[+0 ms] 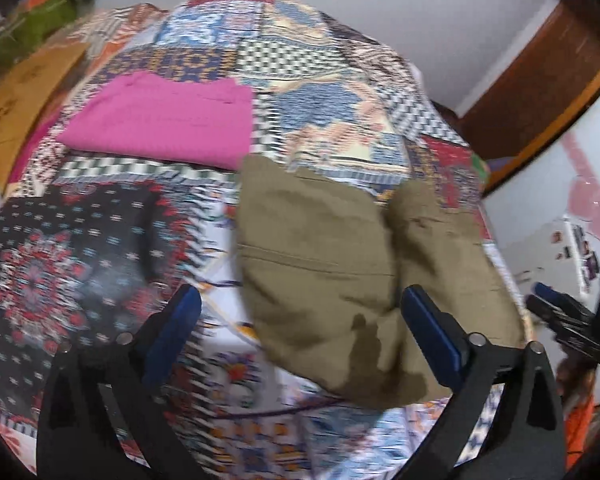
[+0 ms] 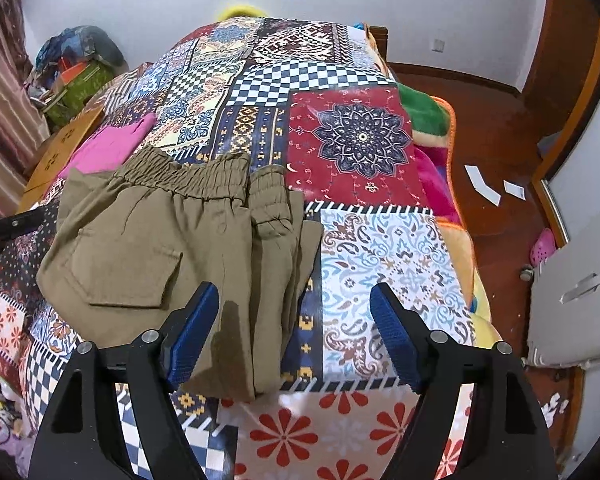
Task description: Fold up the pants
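Observation:
Olive-khaki pants (image 1: 320, 248) lie folded into a compact bundle on the patchwork bedspread (image 1: 320, 60); the elastic waistband (image 2: 188, 180) points away from me. My left gripper (image 1: 300, 316) hovers over the bundle's near end with its blue pads wide apart, touching no cloth. My right gripper (image 2: 296, 316) is open too. Its left pad is over the bundle's near right corner and its right pad is over bare bedspread (image 2: 380, 240). A dark patch marks the pants (image 2: 228, 328) near that corner. Each gripper shows at the edge of the other's view: the right gripper (image 1: 560, 316), the left gripper (image 2: 4, 226).
A folded pink garment (image 1: 164, 120) lies on the bed beyond the pants, to the left (image 2: 108, 148). A wooden board (image 1: 20, 100) and a green box (image 2: 80, 88) stand left of the bed. A colourful blanket (image 2: 424, 112) hangs off the right edge above a wooden floor with paper scraps (image 2: 484, 184).

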The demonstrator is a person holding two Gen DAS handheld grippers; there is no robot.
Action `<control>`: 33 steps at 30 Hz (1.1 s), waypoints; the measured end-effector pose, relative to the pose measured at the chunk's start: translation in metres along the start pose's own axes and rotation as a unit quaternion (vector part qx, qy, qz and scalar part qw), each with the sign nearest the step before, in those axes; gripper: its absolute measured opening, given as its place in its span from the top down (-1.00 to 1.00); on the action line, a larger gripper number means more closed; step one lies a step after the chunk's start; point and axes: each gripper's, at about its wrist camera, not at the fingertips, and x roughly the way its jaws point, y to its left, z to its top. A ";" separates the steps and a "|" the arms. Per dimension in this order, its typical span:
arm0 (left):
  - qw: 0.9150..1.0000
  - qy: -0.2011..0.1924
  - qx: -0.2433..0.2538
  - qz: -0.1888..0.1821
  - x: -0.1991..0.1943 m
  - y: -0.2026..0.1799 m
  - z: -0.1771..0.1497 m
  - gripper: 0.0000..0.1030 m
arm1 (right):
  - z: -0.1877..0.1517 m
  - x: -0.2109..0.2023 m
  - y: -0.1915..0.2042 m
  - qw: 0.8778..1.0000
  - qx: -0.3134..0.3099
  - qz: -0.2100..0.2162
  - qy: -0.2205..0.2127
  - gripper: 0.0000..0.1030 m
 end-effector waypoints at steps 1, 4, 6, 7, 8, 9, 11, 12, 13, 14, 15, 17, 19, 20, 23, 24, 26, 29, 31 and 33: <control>1.000 0.004 0.004 -0.005 0.002 -0.006 -0.001 -0.98 | 0.001 0.002 0.001 1.000 -0.001 0.002 0.001 -0.48; 0.999 0.023 0.022 -0.001 0.014 -0.023 -0.003 -0.98 | 0.003 0.009 0.004 1.000 0.002 0.017 0.010 -0.49; 0.999 0.034 0.029 0.005 0.023 -0.029 -0.006 -0.98 | 0.003 0.014 0.007 0.999 0.005 0.034 0.017 -0.49; 0.999 0.040 0.028 0.003 0.027 -0.030 -0.007 -0.98 | 0.003 0.017 0.008 0.999 0.006 0.040 0.020 -0.50; 0.999 0.047 0.024 0.000 0.032 -0.030 -0.009 -0.98 | 0.003 0.020 0.011 0.999 0.004 0.043 0.024 -0.50; 0.998 0.054 0.017 -0.001 0.038 -0.028 -0.010 -0.98 | 0.002 0.023 0.013 0.999 0.001 0.045 0.027 -0.51; 0.998 0.060 0.006 -0.001 0.045 -0.023 -0.012 -0.98 | 0.000 0.031 0.018 0.998 -0.007 0.042 0.037 -0.53; 0.998 0.062 0.000 -0.004 0.047 -0.020 -0.013 -1.00 | -0.002 0.035 0.019 0.998 -0.010 0.040 0.041 -0.55; 0.998 0.064 -0.007 -0.008 0.049 -0.017 -0.014 -1.00 | -0.004 0.038 0.020 0.998 -0.013 0.037 0.043 -0.65; 0.998 0.066 -0.015 -0.014 0.051 -0.014 -0.014 -1.00 | -0.004 0.038 0.019 0.998 -0.012 0.035 0.043 -0.75; 0.997 0.067 -0.021 -0.019 0.052 -0.013 -0.014 -1.00 | -0.005 0.040 0.017 0.999 -0.009 0.032 0.039 -0.81; 0.997 0.067 -0.029 -0.027 0.052 -0.013 -0.014 -1.00 | -0.005 0.042 0.011 0.998 0.001 0.036 0.042 -0.92; 0.997 0.066 -0.027 -0.031 0.051 -0.016 -0.012 -1.00 | -0.006 0.046 0.007 0.998 0.011 0.048 0.050 -0.94; 0.997 0.064 -0.025 -0.036 0.051 -0.019 -0.011 -1.00 | -0.006 0.049 0.004 0.997 0.019 0.056 0.056 -0.95; 0.997 0.061 -0.014 -0.040 0.051 -0.026 -0.007 -1.00 | -0.008 0.055 -0.002 0.994 0.041 0.081 0.067 -0.96; 0.997 0.062 -0.011 -0.039 0.052 -0.028 -0.007 -1.00 | -0.009 0.057 -0.004 0.992 0.047 0.089 0.070 -0.96; 0.997 0.066 -0.009 -0.036 0.057 -0.029 -0.008 -1.00 | -0.009 0.058 -0.005 0.991 0.052 0.097 0.071 -0.96; 0.997 0.069 -0.011 -0.033 0.064 -0.029 -0.011 -1.00 | -0.009 0.060 -0.001 0.992 0.046 0.098 0.067 -0.95; 0.998 0.066 -0.003 -0.026 0.063 -0.032 -0.012 -1.00 | -0.008 0.059 0.001 0.992 0.045 0.101 0.066 -0.93; 0.998 0.064 0.000 -0.030 0.063 -0.033 -0.011 -1.00 | -0.007 0.061 0.003 0.991 0.045 0.108 0.064 -0.86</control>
